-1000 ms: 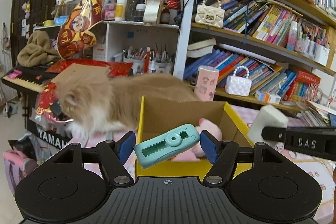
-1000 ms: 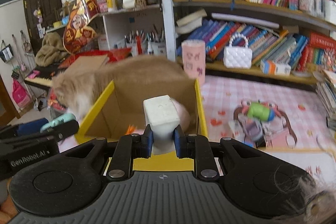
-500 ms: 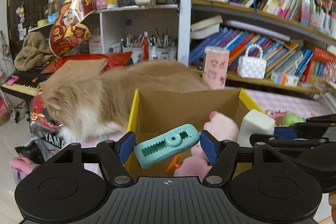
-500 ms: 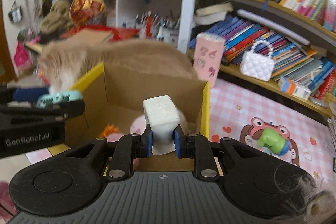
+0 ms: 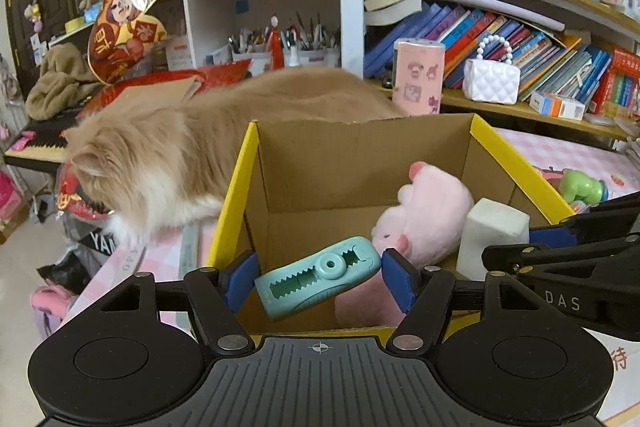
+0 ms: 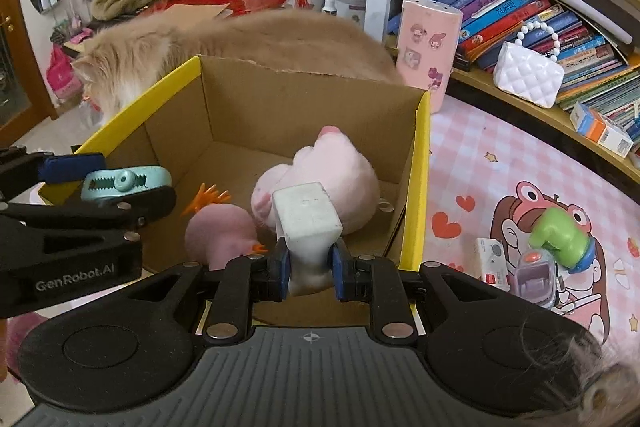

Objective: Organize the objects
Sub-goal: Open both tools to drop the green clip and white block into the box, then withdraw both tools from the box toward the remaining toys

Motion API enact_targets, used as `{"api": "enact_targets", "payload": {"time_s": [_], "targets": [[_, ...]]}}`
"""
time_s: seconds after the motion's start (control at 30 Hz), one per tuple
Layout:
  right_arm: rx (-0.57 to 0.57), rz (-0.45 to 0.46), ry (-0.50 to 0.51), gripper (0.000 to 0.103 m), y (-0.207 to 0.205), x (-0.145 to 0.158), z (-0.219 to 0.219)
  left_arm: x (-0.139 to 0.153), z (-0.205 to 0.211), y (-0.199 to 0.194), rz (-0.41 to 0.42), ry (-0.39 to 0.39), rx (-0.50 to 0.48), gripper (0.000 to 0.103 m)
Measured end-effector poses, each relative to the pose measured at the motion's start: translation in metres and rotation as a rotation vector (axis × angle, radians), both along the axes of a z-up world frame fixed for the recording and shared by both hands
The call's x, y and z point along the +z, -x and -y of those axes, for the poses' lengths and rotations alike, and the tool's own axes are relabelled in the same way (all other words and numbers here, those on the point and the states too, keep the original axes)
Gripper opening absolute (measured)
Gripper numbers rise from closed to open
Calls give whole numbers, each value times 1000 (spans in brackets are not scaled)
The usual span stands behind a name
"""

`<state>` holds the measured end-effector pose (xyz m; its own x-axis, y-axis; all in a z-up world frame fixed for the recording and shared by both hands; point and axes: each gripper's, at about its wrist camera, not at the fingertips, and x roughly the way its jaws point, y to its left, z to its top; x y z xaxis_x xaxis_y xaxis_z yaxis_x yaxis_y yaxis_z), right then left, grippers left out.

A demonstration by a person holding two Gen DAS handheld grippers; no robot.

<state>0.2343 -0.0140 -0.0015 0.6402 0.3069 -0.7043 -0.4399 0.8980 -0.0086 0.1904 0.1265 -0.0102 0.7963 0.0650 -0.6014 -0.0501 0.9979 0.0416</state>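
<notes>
While both held objects hang over the open cardboard box (image 5: 360, 163), neither rests on its floor. The teal toothed clip (image 5: 318, 283) lies tilted between the blue pads of the left gripper (image 5: 318, 279), which pinch it end to end above the box's near edge. The white foam block (image 6: 306, 223) stands upright in the right gripper (image 6: 308, 269), whose pads squeeze its lower part. Inside the box lie a pink plush toy (image 6: 320, 179), a smaller pink plush (image 6: 220, 235) and an orange piece (image 6: 206, 195). A long-haired ginger cat (image 5: 168, 155) stands just behind the box's far wall. On the pink checked mat (image 6: 500, 155) to the right lies a green toy (image 6: 560, 239). Bookshelves (image 5: 520, 27) fill the background.
</notes>
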Motion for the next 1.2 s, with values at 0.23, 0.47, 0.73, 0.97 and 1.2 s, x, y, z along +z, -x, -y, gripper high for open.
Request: {"api": "enact_targets", "payload": {"time_s": [0.23,0.47,0.73,0.97,1.2], "targets": [[-25,90,-37,51,13,14,3,14,-4,11,64,26,25,77],[-82,205,-66,52,34,39,9,39,-12,34,152,56,44,86],[-161,246,-107,52,70,54,12,49,-24,67,192,76,50,87],[-189,240,-75,56,108,47,3,39,-35,98,155,81,49,87],[-235,183,-30,60,148,27,-7,26,-40,134,101,79,32,87]]}}
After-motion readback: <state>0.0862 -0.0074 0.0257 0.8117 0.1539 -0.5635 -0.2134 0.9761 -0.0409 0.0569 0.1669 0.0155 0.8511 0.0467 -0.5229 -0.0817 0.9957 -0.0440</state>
